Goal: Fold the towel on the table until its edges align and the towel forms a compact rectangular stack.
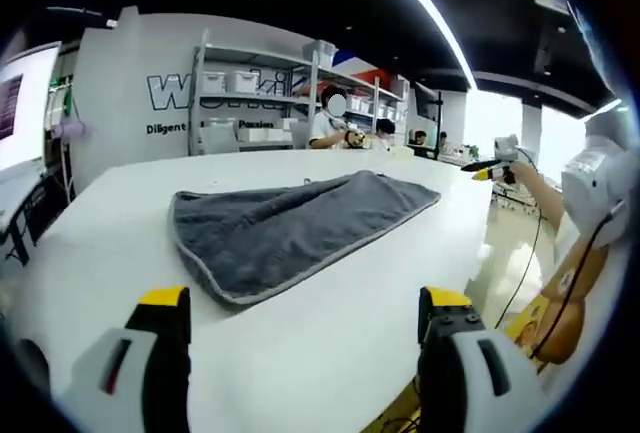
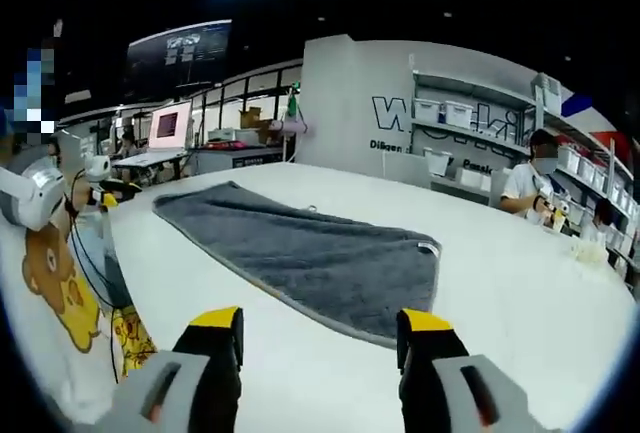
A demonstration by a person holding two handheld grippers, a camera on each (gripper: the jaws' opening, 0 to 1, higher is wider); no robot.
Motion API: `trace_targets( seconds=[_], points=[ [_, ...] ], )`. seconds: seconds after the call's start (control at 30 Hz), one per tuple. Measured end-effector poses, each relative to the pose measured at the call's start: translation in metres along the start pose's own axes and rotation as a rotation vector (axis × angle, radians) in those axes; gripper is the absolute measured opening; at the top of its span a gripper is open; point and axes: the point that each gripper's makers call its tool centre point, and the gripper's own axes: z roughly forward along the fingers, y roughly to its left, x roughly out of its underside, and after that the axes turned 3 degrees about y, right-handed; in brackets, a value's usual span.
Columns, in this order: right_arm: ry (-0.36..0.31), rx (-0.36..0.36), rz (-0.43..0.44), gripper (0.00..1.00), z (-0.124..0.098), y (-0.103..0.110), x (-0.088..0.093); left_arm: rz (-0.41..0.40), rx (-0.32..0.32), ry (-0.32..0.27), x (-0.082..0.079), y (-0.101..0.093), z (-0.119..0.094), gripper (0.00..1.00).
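Observation:
A grey towel [image 1: 295, 228] with a pale stitched edge lies flat on the white table [image 1: 330, 343], spread out as one long rectangle. In the right gripper view the same towel [image 2: 305, 248] stretches from the far left to a near rounded corner. My left gripper [image 1: 305, 318] hovers open above the table's near side, short of the towel's near edge, nothing between its yellow-tipped fingers [image 1: 165, 303]. My right gripper [image 2: 320, 338] is open too, just in front of the towel's long near edge, holding nothing.
A person in a headset and a bear-print shirt [image 2: 50, 263] stands at the table's edge, also seen as a sleeve and shirt [image 1: 575, 253]. Shelves with white bins [image 1: 260, 103] and seated people [image 2: 530, 188] are behind the table. A monitor [image 2: 170, 125] stands on a far desk.

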Motion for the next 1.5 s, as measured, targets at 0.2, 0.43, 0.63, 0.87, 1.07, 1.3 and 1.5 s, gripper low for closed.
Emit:
trace_targets(
  seconds=[0.2,0.43,0.63,0.87,1.07,1.3,1.5],
  points=[
    [-0.006,0.015,0.015,0.77,-0.003,0.015,0.003,0.0,-0.004,0.0,0.003,0.004,-0.006,0.99],
    [0.009,0.023,0.034,0.92,-0.003,0.027,0.007,0.003,-0.008,-0.001,0.005,0.008,-0.012,0.99],
    [0.006,0.009,0.059,1.0,-0.004,0.034,0.009,0.004,-0.006,0.005,0.006,0.01,-0.015,0.99],
    [0.013,-0.016,0.079,1.0,-0.004,0.037,0.012,0.022,0.002,0.02,0.002,0.011,-0.015,0.99],
    [0.014,-0.025,0.069,1.0,-0.003,0.04,0.011,0.06,0.066,-0.01,-0.018,0.034,0.003,0.99],
    [0.019,-0.038,0.063,1.0,-0.003,0.045,0.011,0.114,0.21,-0.06,-0.043,0.07,0.045,0.99],
    [0.034,-0.037,0.057,1.0,-0.002,0.046,0.01,0.163,0.217,-0.081,-0.056,0.113,0.087,0.99]
  ],
)
